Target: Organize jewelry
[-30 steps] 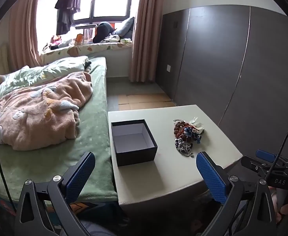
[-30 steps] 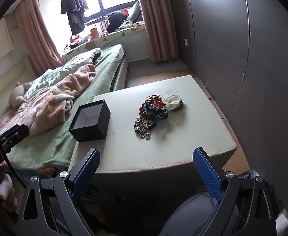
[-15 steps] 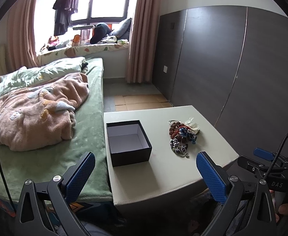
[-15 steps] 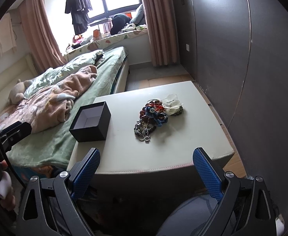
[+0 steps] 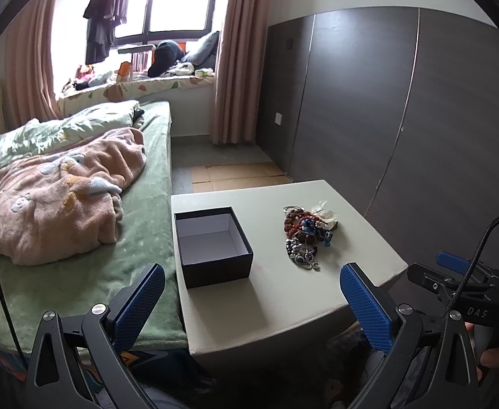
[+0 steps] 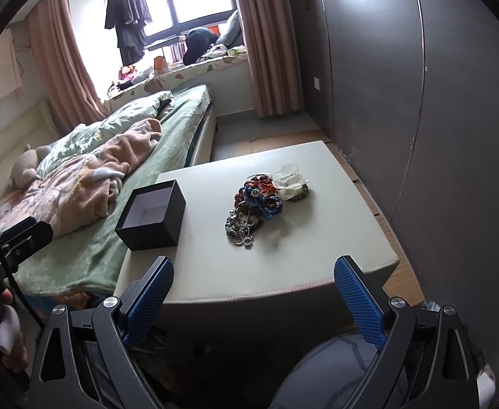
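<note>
On the pale low table point(image 6: 283, 266), jewelry heap point(image 6: 259, 202) lies at 12 o'clock from right gripper point(image 6: 254, 300), long axis running 11 to 5. Open black box point(image 6: 151, 215) sits at 10 o'clock, well apart from heap. Right gripper released, empty. Left gripper point(image 5: 251, 303) also released, with heap at 1 o'clock. Right seems nearer. Bare tabletop between; near edge just ahead.

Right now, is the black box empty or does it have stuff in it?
Empty. The black box has no lid on, and only its bare pale floor shows. The jewelry pile lies beside it on the table.
</note>
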A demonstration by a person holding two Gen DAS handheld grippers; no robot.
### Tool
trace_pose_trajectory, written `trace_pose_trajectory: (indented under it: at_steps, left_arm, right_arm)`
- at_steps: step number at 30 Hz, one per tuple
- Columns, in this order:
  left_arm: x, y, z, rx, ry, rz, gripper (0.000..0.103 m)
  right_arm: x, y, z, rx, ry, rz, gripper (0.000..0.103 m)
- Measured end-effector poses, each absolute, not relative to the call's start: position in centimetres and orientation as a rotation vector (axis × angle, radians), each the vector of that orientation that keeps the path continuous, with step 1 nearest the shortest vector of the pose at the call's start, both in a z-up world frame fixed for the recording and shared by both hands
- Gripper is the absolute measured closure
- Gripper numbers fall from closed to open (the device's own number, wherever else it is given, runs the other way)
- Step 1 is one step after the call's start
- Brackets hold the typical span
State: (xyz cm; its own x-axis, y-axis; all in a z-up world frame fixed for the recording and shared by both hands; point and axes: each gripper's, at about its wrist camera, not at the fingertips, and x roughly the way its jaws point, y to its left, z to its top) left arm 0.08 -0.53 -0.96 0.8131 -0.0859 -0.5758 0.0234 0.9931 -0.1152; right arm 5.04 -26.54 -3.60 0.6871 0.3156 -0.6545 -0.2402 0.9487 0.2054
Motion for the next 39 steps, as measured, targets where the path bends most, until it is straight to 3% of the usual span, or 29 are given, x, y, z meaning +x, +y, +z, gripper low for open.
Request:
trace_pose_trajectory:
  at_steps: [39]
  left_arm:
    - [-0.8,-3.3,-0.6,-0.091,0.607,-0.115,0.001]
  right_arm:
    - [2.8,-28.9,-1.3,0.101,0.684,0.273,0.007]
